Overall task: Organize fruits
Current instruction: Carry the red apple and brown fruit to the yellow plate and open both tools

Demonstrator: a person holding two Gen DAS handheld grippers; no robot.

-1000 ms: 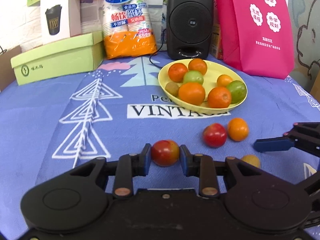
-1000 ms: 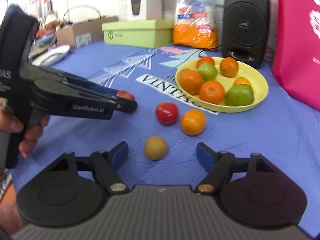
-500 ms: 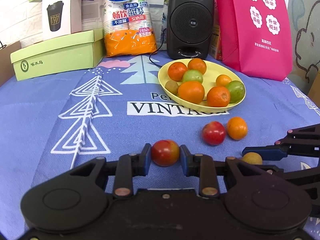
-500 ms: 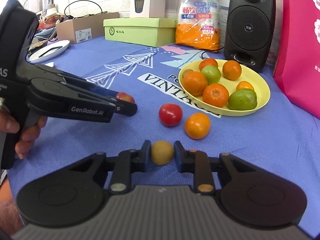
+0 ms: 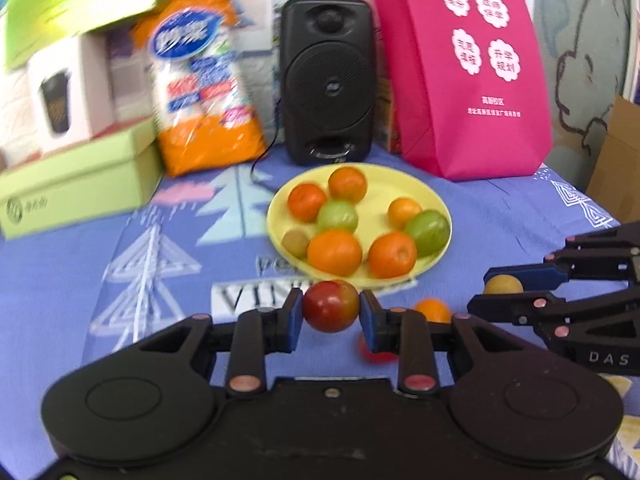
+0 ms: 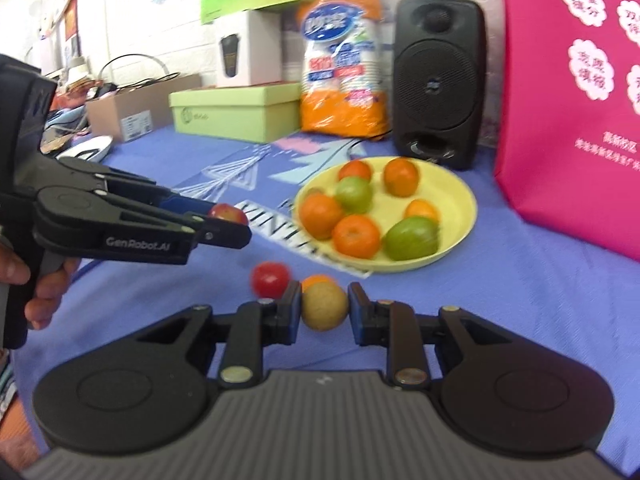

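Gripping a red-and-green tomato (image 5: 331,306) between its blue pads, the left gripper (image 5: 331,312) holds it clear of the blue tablecloth (image 5: 80,280), in front of the yellow plate (image 5: 424,192). The right gripper (image 6: 324,308) has its fingers clamped on a small brownish-yellow fruit (image 6: 324,306), also lifted off the cloth. Seen from the left wrist, that fruit sits at the tip of the right gripper near the cloth's right edge; seen from the right wrist, the left gripper reaches in from the left with a hand (image 6: 36,288) on its grip.

Two loose fruits lie on the cloth just in front of the plate: a red tomato (image 6: 270,279) and an orange (image 6: 318,280), close together.

The plate stands toward the back of the table, before a black speaker (image 5: 327,80) and a pink bag (image 5: 460,64). It holds oranges, two green fruits and a small brownish one. A green box (image 5: 76,188) sits at the back left.
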